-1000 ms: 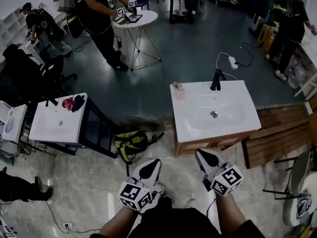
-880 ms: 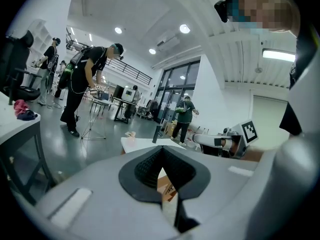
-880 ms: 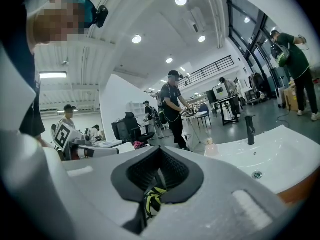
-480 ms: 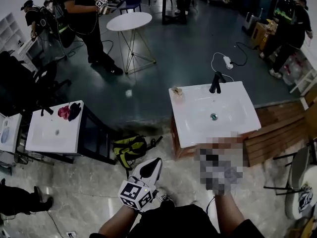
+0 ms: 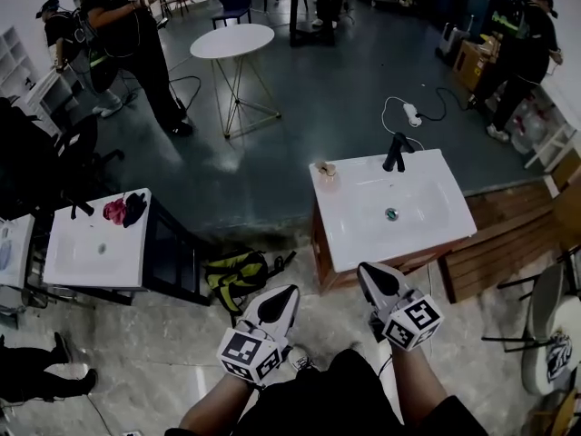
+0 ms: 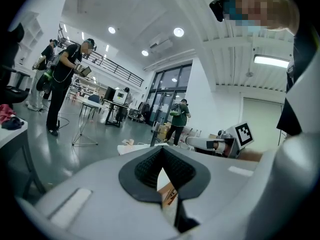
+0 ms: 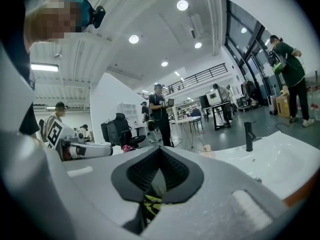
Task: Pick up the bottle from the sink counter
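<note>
- Left hand-held gripper (image 5: 278, 300): held low in front of the person's body, above the marbled floor (image 5: 154, 334), jaws pointing forward and slightly right towards the sink. Its marker cube (image 5: 250, 354) sits nearest the forearm. In the left gripper view the dark ribbed pads (image 6: 148, 167) meet at their tips; the jaws are clenched on nothing.
- Right hand-held gripper (image 5: 372, 277): level with the left one and just beside it, tips close to the front edge of the counter (image 5: 427, 230) but apart from it. Its jaws are likewise pressed together and empty (seen in the right gripper view).
- Bottle (image 5: 325, 167): small, squat and pale beige with a lighter cap. It stands upright on the back left corner of the counter, well apart from both grippers.
- Counter: a smooth white rectangular top with a shallow moulded basin, set on a wooden cabinet (image 5: 318, 243).
- Faucet (image 5: 396, 151): matte black, rising from the back edge, right of the bottle.
- Drain (image 5: 391, 213): a small round metal fitting in the middle of the basin.
</note>
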### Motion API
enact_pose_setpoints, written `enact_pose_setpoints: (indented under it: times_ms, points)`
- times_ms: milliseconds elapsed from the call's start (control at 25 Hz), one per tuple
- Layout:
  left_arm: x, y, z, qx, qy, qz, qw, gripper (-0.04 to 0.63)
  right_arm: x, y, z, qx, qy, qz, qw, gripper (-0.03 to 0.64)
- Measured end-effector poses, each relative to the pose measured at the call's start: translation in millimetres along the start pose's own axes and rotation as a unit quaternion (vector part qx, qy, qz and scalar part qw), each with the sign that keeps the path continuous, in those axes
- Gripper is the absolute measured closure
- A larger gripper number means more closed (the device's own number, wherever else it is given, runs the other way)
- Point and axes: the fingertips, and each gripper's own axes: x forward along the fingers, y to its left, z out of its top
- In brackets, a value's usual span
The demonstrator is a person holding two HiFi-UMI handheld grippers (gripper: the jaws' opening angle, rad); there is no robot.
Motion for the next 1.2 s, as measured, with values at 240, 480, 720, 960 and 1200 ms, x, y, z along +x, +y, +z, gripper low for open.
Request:
enact_pose_setpoints:
  times_ms: [240,480,720,960,1200]
  points:
    - [-1.6,-2.2,4.2,0.002,-0.001,0.0,1.0,0.592,11.4,-0.5,4.2,-0.007,-0.001,0.004,1.0,0.616]
    - [6.5,2.0,10.0,0.01,-0.004,0.011,0.9999,0.592,30.4,-9.1,10.7,-0.01,-0.004,0.02,1.0,0.616]
    - [34.8,9.9,17.4,0.011,-0.008,0.029,0.9995,0.592,52.3,-33.6,19.0,-0.012,-0.002,0.044,0.999,0.616]
    - [73.1,16.2,24.3,0.006,-0.015,0.036,0.9992,0.592,70.4,-69.3,20.5,-0.015,0.015,0.052,0.998,0.616]
    - [107.0,28.0,27.2,0.002,-0.024,0.037,0.999,0.592,91.1,-91.5,24.5,-0.028,0.02,0.064,0.997,0.616]
